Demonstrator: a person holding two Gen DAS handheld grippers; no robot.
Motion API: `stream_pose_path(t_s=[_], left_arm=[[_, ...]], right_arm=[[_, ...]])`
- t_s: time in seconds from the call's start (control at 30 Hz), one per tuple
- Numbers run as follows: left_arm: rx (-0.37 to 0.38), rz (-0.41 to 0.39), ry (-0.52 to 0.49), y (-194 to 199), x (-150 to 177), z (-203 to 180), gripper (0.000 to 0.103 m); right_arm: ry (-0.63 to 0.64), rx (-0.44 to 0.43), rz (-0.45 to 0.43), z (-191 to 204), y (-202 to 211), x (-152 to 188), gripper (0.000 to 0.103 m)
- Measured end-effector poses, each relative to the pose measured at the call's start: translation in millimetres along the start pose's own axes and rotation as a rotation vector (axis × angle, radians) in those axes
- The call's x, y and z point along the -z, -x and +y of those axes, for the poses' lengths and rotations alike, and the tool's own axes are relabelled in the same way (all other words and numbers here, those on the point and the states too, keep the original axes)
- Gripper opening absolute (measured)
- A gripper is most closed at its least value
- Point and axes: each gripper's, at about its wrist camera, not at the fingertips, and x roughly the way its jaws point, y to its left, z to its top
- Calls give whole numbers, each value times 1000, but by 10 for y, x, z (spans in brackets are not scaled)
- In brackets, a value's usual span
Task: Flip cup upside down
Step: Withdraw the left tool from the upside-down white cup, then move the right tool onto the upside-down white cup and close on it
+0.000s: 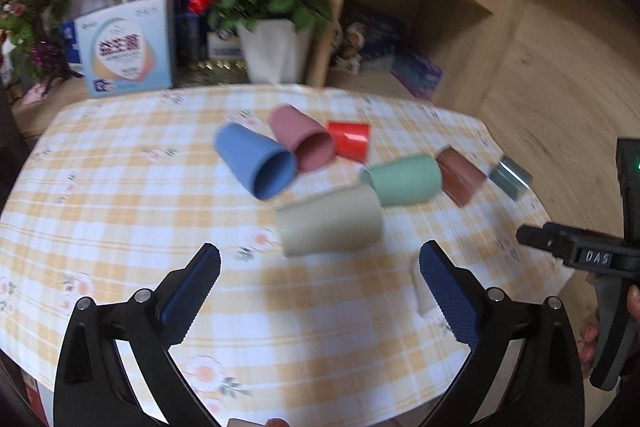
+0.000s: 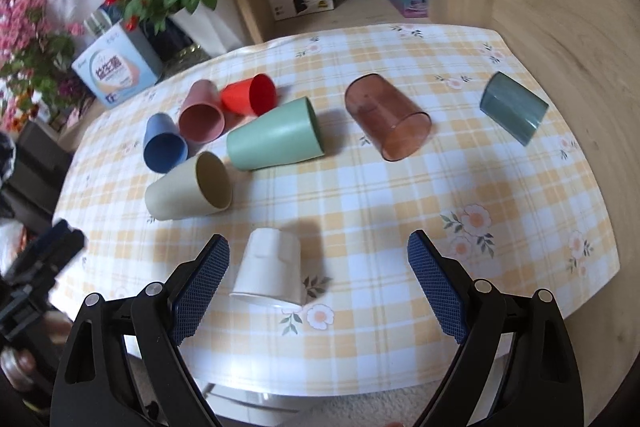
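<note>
Both tools sit wide apart and empty, the right tool (image 2: 318, 269) over the white cup (image 2: 270, 273) already mouth-down by the worktop's (image 2: 400, 187) near edge, so I'd grab the beige cup (image 2: 188, 187) mid-body next.

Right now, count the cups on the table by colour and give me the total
Blue cup: 1
Pink cup: 1
Red cup: 1
Green cup: 1
Beige cup: 1
White cup: 1
Clear brown cup: 1
Clear grey-green cup: 1
Total: 8 cups
</note>
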Motion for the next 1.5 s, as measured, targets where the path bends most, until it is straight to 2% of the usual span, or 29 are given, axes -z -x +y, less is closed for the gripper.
stream_pose_path(t_s=[0.13,0.2,0.3,0.57,0.8,0.9,1.03,1.1,1.33,1.5], left_arm=[[-11,-58,11,125,-52,142,97],[-41,-86,5,169,-65,186,97],[-55,-102,3,194,-80,251,97],[-92,-90,-2,160,-67,358,97],[-147,-79,23,127,-24,432,97],[-208,-68,16,84,-10,453,97],[-213,-64,22,61,5,500,97],[-211,-60,22,57,13,508,97],[-187,-59,42,62,31,556,97],[-174,-50,46,51,49,550,97]], right_arm=[[32,11,22,116,-78,-37,88],[48,16,33,162,-127,-56,88],[65,24,51,205,-190,-86,88],[76,27,130,220,-434,-146,88],[58,-21,269,148,-777,-150,87],[17,-40,315,144,-857,-138,87],[-41,-70,355,158,-959,-161,87],[-61,-73,381,175,-1024,-165,77],[-76,-81,414,251,-1151,-180,75],[-87,-88,437,269,-1244,-170,61]])
